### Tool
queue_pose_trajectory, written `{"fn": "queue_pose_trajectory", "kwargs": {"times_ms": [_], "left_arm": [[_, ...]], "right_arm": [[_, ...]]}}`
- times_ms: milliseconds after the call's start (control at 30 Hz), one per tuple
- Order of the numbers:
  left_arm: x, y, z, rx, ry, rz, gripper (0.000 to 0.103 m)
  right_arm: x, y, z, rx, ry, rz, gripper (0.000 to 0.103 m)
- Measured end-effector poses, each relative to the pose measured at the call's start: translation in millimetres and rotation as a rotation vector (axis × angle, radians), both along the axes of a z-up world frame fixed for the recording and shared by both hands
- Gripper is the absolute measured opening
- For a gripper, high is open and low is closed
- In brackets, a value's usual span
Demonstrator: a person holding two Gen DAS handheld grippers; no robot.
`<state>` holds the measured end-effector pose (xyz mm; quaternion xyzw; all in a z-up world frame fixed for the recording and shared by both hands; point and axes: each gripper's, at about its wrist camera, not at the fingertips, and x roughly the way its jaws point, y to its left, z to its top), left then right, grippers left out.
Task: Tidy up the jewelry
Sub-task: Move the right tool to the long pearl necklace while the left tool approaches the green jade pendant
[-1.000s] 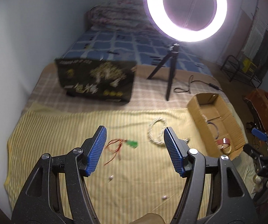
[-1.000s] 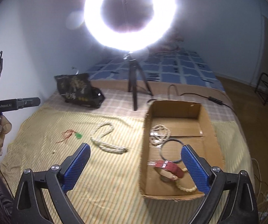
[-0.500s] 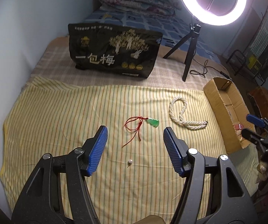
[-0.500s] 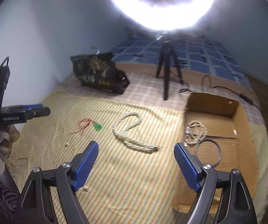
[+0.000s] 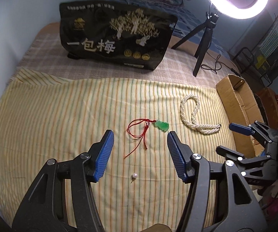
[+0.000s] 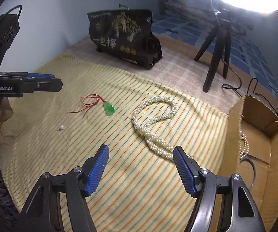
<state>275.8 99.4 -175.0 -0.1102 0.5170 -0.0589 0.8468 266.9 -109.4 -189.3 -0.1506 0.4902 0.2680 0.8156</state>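
Pendant (image 5: 161, 125) lies just ahead between the wide-spread left gripper (image 5: 139, 147); right gripper (image 6: 141, 164) gapes empty.

A bed (image 5: 48, 38) spread with a yellow striped cloth (image 5: 52, 112) carries the jewelry: a green pendant on a red cord (image 5: 161, 126) at the centre, a white beaded necklace (image 5: 195, 114) near it at three o'clock, and a single loose pearl (image 5: 134, 176) at six o'clock. A cardboard box (image 5: 237, 104) sits at the cloth's three o'clock edge. Beyond, at twelve o'clock, a black printed bag (image 5: 115, 36) stands on checked bedding, with a ring-light tripod (image 5: 202, 44) at two o'clock.
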Motion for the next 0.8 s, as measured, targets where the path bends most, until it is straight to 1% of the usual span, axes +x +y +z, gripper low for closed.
{"fn": "queue_pose_trajectory", "kwargs": {"times_ms": [200, 267, 300, 400, 567, 767, 800], "left_arm": [[16.3, -7.1, -19.8, -0.007, 0.032, -0.046, 0.060], [21.3, -8.0, -27.2, -0.011, 0.048, -0.047, 0.060], [24.5, -8.8, -31.1, -0.015, 0.056, -0.049, 0.060], [30.9, -13.9, -38.7, -0.020, 0.066, -0.065, 0.060], [35.5, -25.8, -46.5, -0.005, 0.077, -0.110, 0.060], [40.4, -26.6, -55.4, -0.031, 0.103, -0.101, 0.060], [41.3, -26.9, -56.5, -0.029, 0.104, -0.100, 0.060]], "right_arm": [[17.9, 8.9, -14.7, -0.007, 0.029, 0.007, 0.071], [21.9, 11.7, -18.4, -0.016, 0.039, 0.011, 0.071], [24.6, 13.6, -21.4, -0.021, 0.046, 0.015, 0.071], [30.2, 18.7, -30.3, -0.041, 0.064, 0.024, 0.077], [34.6, 25.8, -42.8, -0.078, 0.071, 0.040, 0.077], [44.1, 33.9, -53.6, -0.103, 0.073, 0.045, 0.077], [45.4, 35.1, -55.2, -0.107, 0.074, 0.046, 0.075]]}}
